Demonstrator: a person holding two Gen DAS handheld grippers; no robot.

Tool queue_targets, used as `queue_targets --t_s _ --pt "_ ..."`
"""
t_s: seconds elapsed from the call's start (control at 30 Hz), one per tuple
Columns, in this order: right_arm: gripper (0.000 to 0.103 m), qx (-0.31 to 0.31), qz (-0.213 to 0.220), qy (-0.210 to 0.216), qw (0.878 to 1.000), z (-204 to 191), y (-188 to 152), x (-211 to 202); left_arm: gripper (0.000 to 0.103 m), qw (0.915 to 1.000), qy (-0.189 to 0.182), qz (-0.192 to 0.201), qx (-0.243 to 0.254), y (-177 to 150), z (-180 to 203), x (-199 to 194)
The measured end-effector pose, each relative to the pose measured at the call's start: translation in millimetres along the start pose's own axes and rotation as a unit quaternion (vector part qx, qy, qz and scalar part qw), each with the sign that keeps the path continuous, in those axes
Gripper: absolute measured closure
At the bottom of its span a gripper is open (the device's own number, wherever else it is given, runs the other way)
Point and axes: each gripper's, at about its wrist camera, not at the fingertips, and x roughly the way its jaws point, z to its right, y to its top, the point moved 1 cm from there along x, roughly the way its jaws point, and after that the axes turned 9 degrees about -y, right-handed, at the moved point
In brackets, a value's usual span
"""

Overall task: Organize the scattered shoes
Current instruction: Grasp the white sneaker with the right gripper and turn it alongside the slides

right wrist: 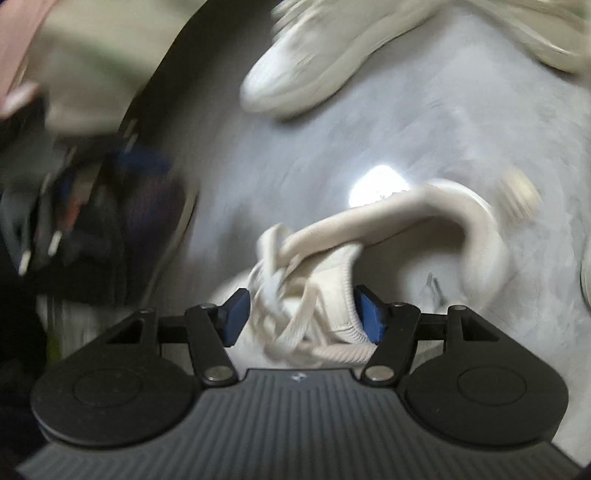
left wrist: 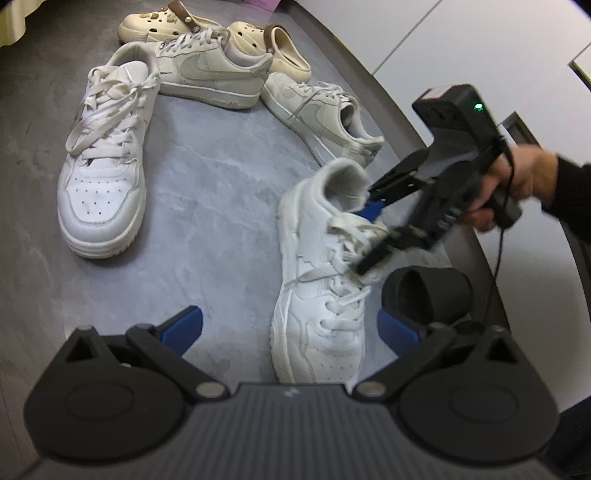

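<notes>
Your right tool [left wrist: 369, 229] reaches in from the right side of the left wrist view, held in your right hand [left wrist: 517, 184], and its two fingers straddle the tongue and laces of the near white sneaker [left wrist: 317, 295]. One blue pad sits inside the collar by the tongue; the other finger lies over the laces on the outer side. In the right wrist view the same tool [right wrist: 303, 317] shows its pads on either side of the bunched laces and ribbed tongue of that sneaker [right wrist: 317, 295]. The jaws stand partly closed, but the picture is blurred and you cannot tell whether the pads press on the shoe.

That sneaker stands on the grey floor [left wrist: 207, 206], toe towards the left camera, heel away from it. Just beside it on the right lies a black slipper [left wrist: 428, 291].

Your left tool [left wrist: 291, 328] hangs wide open above the sneaker's toe, with nothing between its pads.

Well apart on the left stands the other white sneaker [left wrist: 107, 162], toe also towards the camera. Behind it are two cream sneakers, one lying crosswise [left wrist: 210, 74] and one angled to its right [left wrist: 325, 114], and behind those two cream clogs [left wrist: 162, 22] with brown straps.
</notes>
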Motion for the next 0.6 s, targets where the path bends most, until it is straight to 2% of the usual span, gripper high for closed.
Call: queue_targets --t_s 0.1,0.17,0.23,0.3,0.4,0.47,0.6 --pt "0.038 0.012 -0.018 0.031 0.999 2 -9 -5 0.0 1.0 0.0 0.002 -0.003 0 -2 -2" --pt "0.038 0.029 -0.012 0.048 0.998 5 -21 -2 0.0 1.0 0.0 0.003 -0.008 0 -3 -2" --pt "0.039 0.084 0.014 0.065 0.994 13 -34 9 0.0 0.9999 0.001 0.003 -0.012 1 -5 -1" --pt "0.039 0.101 0.018 0.062 0.993 12 -41 19 0.0 0.9999 0.002 0.001 -0.015 1 -5 0" --pt "0.05 0.115 0.024 0.04 0.992 3 -34 37 0.0 0.9998 0.003 -0.001 -0.018 2 -5 2" --pt "0.072 0.118 0.063 0.025 0.991 -2 -30 28 0.0 0.9998 0.001 -0.003 -0.017 1 -4 2" --pt "0.077 0.159 0.115 -0.009 0.981 3 -35 12 0.0 0.9998 0.002 -0.003 -0.022 1 -6 1"
